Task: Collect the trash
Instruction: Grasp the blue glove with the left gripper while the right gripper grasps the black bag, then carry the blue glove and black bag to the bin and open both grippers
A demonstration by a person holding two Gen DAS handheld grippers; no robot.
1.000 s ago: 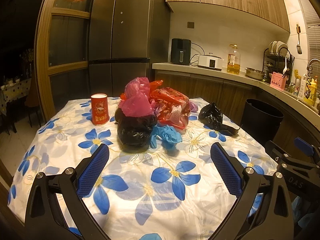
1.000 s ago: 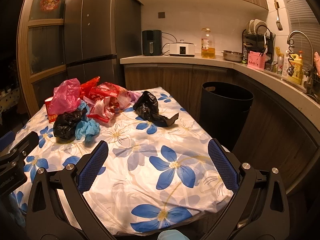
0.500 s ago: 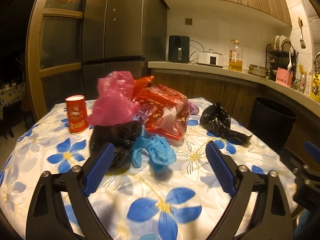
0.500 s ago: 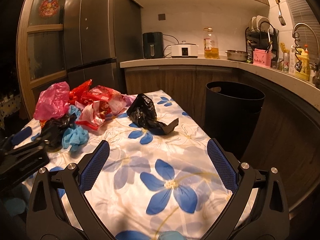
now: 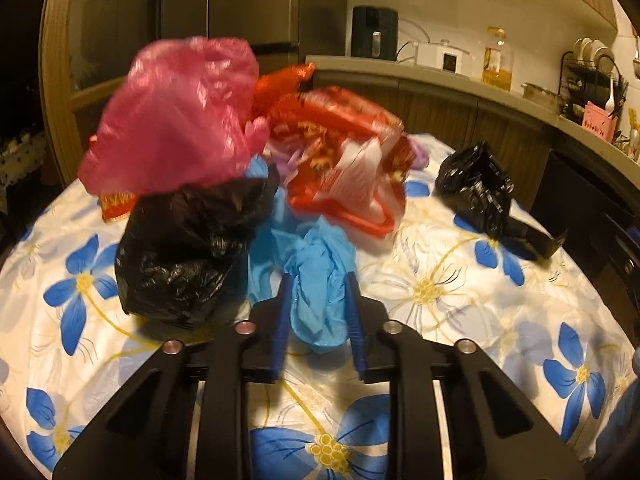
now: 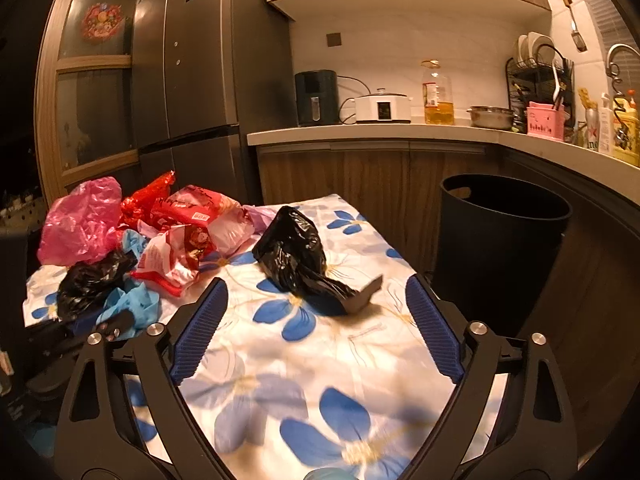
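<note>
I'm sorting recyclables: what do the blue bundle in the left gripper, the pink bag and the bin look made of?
The blue bundle looks like thin rubbery glove material, matte with soft folds; hard to be sure. The pink bag looks like thin translucent plastic film, crinkled and glossy. The bin looks like rigid black plastic, matte, with a moulded handle slot.

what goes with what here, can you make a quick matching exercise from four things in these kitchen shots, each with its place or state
Things:
1. blue gloves
2. lone black bag
3. black bin
4. right gripper

Place or state:
a. on the floor past the table's edge
b. jaws wide apart, nothing in them
c. squeezed by the left gripper
d. by itself on the flowered tablecloth

Pairs: 1-c, 2-d, 3-a, 4-b
</note>
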